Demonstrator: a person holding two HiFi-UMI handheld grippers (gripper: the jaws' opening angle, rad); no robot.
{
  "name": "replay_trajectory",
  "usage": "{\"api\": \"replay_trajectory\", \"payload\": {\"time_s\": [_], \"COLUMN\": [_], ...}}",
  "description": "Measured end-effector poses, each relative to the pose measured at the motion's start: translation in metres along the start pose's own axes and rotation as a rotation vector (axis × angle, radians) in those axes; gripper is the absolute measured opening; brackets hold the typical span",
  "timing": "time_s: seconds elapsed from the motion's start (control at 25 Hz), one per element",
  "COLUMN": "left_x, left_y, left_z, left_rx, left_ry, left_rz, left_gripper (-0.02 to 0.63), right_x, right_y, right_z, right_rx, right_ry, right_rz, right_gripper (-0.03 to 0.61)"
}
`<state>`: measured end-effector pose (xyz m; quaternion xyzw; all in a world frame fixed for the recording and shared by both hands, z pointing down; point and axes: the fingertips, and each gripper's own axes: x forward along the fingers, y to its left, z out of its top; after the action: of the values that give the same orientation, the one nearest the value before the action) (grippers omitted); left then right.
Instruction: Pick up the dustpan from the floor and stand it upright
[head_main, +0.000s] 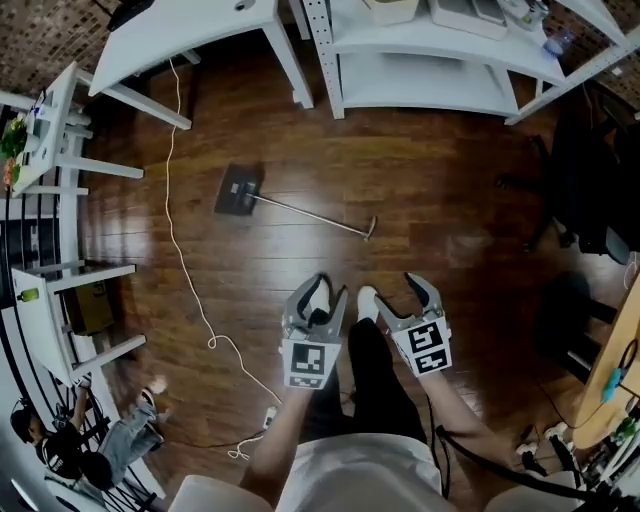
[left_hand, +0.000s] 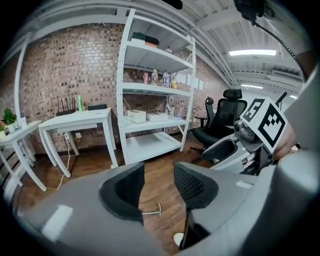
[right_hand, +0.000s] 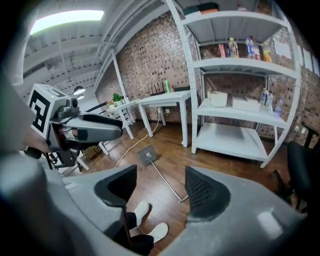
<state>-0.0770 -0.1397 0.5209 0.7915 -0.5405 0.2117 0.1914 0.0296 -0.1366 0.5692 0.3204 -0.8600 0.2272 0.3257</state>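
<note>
The dustpan (head_main: 239, 191) lies flat on the dark wood floor, and its thin metal handle (head_main: 310, 214) runs right toward me. In the right gripper view the dustpan (right_hand: 146, 155) lies ahead, its handle (right_hand: 167, 182) passing between the jaws in the picture but far below them. The left gripper view catches only the handle's end (left_hand: 152, 211). My left gripper (head_main: 319, 292) and right gripper (head_main: 400, 300) hang side by side in the air short of the handle's end. Both are open and hold nothing, the left (left_hand: 159, 182) with a narrower gap than the right (right_hand: 161, 187).
A white shelf unit (head_main: 420, 60) stands at the far side and white desks (head_main: 190, 35) at the far left. A white cable (head_main: 180, 250) snakes across the floor left of the dustpan. A black office chair (head_main: 590, 190) is at right. My white shoes (right_hand: 142, 212) are below the grippers.
</note>
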Motion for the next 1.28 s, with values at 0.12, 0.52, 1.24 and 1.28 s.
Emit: {"api": "replay_trajectory", "payload": {"time_s": [0.12, 0.52, 1.24, 1.28], "left_x": [0.04, 0.189, 0.379, 0.384], "left_y": [0.015, 0.062, 0.105, 0.107], "left_z": [-0.042, -0.218, -0.476, -0.484], "left_rx": [-0.016, -0.094, 0.01, 0.012], "left_ry": [0.05, 0.192, 0.314, 0.316], "left_rz": [-0.041, -0.135, -0.271, -0.266], "left_gripper": [0.201, 0.195, 0.193, 0.193], "right_x": [0.054, 0.283, 0.556, 0.566], "right_y": [-0.026, -0.124, -0.203, -0.205], "right_z": [-0.04, -0.192, -0.438, -0.445], "right_rx": [0.15, 0.698, 0.779, 0.787], "right_ry": [0.046, 0.09, 0.24, 0.238], "right_rz": [-0.007, -0.153, -0.219, -0.219], "right_gripper": [0.268, 0.204, 0.147, 0.147]}}
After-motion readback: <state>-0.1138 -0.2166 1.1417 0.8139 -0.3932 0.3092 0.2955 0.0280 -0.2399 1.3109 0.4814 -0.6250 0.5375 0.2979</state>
